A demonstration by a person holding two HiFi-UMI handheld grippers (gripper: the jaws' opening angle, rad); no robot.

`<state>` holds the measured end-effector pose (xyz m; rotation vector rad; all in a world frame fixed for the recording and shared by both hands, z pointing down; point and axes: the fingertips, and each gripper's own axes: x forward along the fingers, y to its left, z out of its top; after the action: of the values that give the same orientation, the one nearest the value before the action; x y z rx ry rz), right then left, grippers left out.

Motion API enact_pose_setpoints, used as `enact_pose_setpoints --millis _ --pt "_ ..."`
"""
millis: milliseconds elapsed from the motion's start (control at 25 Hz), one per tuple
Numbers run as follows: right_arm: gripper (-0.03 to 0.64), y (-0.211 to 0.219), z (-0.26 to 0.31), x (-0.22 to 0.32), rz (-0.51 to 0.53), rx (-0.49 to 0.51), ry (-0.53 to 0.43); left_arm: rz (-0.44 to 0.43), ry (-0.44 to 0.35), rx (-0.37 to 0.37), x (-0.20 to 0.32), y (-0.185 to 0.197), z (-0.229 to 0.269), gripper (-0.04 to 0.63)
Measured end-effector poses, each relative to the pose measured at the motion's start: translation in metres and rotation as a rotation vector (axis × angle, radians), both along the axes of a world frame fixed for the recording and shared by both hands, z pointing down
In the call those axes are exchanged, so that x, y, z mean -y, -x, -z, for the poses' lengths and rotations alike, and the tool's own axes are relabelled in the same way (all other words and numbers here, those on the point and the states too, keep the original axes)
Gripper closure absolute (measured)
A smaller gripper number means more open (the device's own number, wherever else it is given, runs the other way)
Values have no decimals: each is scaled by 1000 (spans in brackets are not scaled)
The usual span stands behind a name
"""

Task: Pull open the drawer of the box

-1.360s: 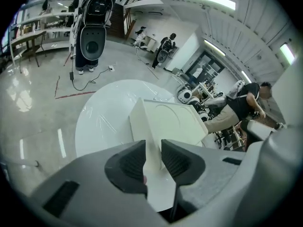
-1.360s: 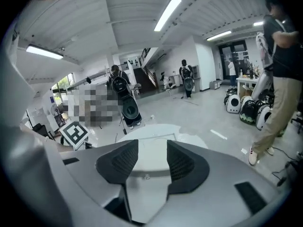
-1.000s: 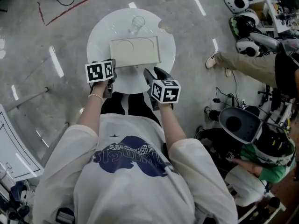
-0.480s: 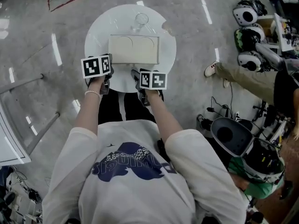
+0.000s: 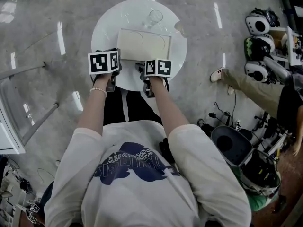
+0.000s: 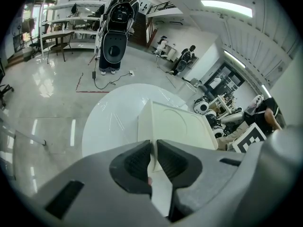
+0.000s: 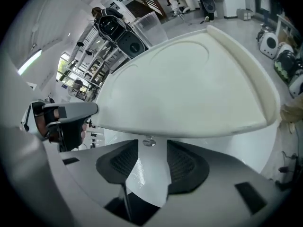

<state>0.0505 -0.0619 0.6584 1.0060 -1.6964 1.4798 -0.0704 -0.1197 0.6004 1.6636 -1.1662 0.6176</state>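
Near face of cream rectangular plastic box (image 5: 144, 44) hidden in head view. Small silvery knob (image 7: 149, 141) blurred; attachment undetermined.

No writing can be read; dark blue lettering (image 5: 134, 167) on the person's white T-shirt (image 5: 142, 200) is illegible.

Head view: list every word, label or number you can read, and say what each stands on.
No text can be read.
The shirt: pale lettering on a dark blue print, too blurred to read.
The left gripper and right gripper: black-and-white square markers, no words.
The box: no print visible.
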Motion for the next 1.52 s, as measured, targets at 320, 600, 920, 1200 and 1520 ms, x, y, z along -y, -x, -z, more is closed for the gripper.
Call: enact_pose_setpoints --millis 320,600,920,1200,1520 --pt "450 3 -11 1 -1 12 59 3 5 -9 1 1 -3 543" --pt "483 5 -12 5 -4 29 83 0 7 -11 0 1 -1 543" --pt "551 14 -10 5 39 38 79 -9 11 -16 1 1 -1 541" --pt "555 13 -10 5 56 28 63 -18 18 -20 0 1 -2 541" --pt "557 12 -11 5 15 28 57 -24 27 -16 1 0 -3 541"
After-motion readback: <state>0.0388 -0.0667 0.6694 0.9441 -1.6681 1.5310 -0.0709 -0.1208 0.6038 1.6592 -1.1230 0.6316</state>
